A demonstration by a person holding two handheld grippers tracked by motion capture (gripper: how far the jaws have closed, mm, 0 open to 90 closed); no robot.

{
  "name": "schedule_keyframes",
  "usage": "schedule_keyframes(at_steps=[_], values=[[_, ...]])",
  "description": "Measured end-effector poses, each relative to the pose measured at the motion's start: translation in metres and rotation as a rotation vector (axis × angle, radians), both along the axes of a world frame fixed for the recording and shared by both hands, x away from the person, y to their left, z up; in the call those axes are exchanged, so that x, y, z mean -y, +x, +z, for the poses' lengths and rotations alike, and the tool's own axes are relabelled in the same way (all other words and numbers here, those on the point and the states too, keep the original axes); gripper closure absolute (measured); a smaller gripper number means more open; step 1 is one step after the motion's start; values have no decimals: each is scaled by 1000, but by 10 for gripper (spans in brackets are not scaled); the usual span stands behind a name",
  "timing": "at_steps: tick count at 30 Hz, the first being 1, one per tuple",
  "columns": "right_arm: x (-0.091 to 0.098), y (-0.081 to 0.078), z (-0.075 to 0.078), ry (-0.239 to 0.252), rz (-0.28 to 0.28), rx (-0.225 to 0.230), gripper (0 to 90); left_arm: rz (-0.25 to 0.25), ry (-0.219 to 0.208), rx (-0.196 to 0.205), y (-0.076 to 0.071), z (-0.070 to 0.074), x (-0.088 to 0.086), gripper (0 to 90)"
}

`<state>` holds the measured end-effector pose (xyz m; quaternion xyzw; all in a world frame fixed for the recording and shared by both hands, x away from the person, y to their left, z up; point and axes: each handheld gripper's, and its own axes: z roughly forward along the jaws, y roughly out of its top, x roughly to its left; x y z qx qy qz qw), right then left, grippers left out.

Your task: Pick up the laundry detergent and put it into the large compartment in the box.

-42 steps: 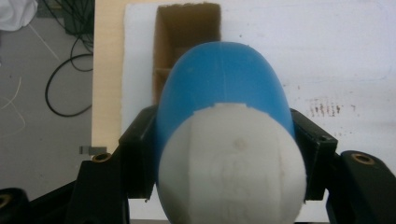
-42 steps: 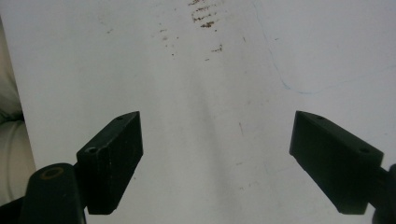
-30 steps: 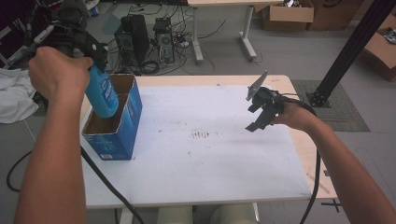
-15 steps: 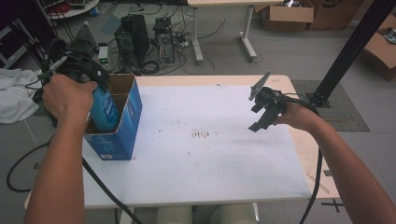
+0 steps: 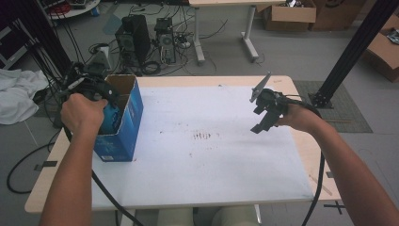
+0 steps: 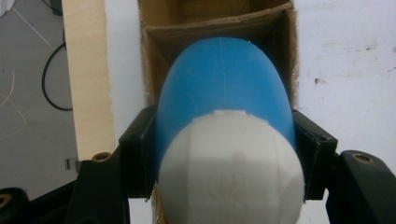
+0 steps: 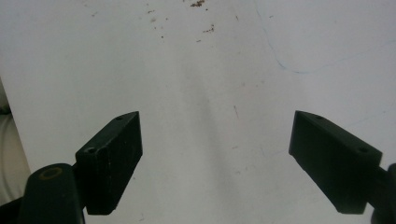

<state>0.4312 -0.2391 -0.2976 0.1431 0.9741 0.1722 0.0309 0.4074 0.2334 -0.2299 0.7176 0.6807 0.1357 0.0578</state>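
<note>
Your left gripper (image 6: 224, 154) pinches the blue bottle (image 6: 224, 88) inside the cardboard box (image 5: 129, 122); right gripper (image 7: 219, 163) fingers (image 7: 112, 158) spread above the worktop (image 5: 211, 165).

Left claw (image 6: 224, 154) clamped tight (arm reaching forward), right claw (image 7: 215, 163) spread wide above tabletop.

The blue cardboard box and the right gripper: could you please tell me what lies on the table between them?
Nothing stands between the blue cardboard box and the right gripper; in the high view that stretch of white tabletop is bare except for small dark specks.
</note>
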Motion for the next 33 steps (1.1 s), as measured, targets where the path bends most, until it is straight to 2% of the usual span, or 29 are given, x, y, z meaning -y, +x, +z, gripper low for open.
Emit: schedule_keyframes(at_steps=[1, 5, 10, 15, 18, 27, 33], values=[[0, 0, 0, -2, -2, 0, 172, -5, -7, -5, 1, -8, -1, 382], [1, 1, 0, -1, -4, -2, 172, 2, -25, -6, 1, -19, -4, 383], [1, 1, -2, 1, -10, -5, 172, -14, -22, -23, 2, -33, -3, 382], [2, 1, -6, -5, -10, -14, 173, -9, -23, -39, 4, -44, -6, 382], [4, 1, -6, -2, -16, -13, 173, -16, -13, -50, 4, -47, -6, 382], [3, 2, -8, -2, -16, -16, 172, -23, -9, -43, 6, -49, -4, 381], [1, 2, -9, 0, -12, -17, 172, -17, -25, -50, 5, -49, -8, 379]])
